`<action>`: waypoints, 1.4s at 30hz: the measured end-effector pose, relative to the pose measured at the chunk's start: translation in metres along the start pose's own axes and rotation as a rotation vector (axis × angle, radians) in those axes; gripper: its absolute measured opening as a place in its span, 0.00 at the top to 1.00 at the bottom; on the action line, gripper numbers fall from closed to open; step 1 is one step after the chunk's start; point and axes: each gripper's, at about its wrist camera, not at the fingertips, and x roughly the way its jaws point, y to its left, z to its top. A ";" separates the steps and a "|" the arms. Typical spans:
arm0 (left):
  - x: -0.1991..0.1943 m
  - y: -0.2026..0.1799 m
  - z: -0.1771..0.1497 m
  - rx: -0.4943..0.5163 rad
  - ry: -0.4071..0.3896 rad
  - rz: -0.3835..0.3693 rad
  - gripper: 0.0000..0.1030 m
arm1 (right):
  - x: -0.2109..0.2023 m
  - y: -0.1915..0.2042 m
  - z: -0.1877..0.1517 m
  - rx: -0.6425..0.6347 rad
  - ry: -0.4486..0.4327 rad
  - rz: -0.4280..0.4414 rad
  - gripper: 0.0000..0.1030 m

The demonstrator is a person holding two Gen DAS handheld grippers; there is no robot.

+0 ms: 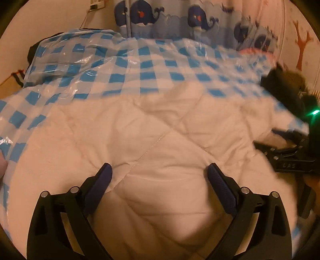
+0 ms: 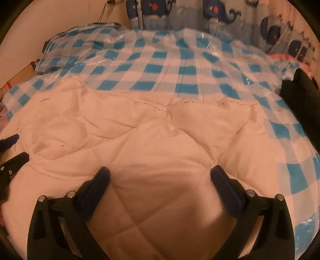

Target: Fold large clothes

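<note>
A white quilted garment (image 2: 160, 144) lies spread across the near part of a bed covered by a blue-checked plastic sheet (image 2: 170, 66). The left hand-held gripper (image 1: 158, 174) and right hand-held gripper (image 2: 160, 176) hover over it, both released and empty.

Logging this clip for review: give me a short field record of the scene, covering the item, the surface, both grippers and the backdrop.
item: white quilted comforter, spread out with diamond stitching
surface: blue-and-white checked sheet under clear plastic
left gripper: jaws open, over the comforter, holding nothing
right gripper: jaws open, over the comforter, holding nothing
far edge: comforter edge lies across the checked sheet
backdrop: whale-print curtain
fold progress: cannot tell
</note>
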 end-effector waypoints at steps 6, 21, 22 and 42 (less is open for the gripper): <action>-0.022 0.027 0.056 -0.052 -0.204 0.098 0.11 | -0.032 0.042 0.080 -0.012 -0.143 0.112 0.06; 0.029 0.083 0.037 -0.223 -0.040 0.113 0.11 | 0.052 0.058 0.094 -0.004 0.097 0.132 0.06; 0.020 0.083 0.037 -0.196 -0.065 0.154 0.11 | 0.032 0.049 0.092 -0.018 0.042 0.092 0.06; 0.018 0.111 -0.005 -0.254 0.018 0.178 0.07 | -0.004 -0.076 -0.043 0.189 0.003 0.093 0.05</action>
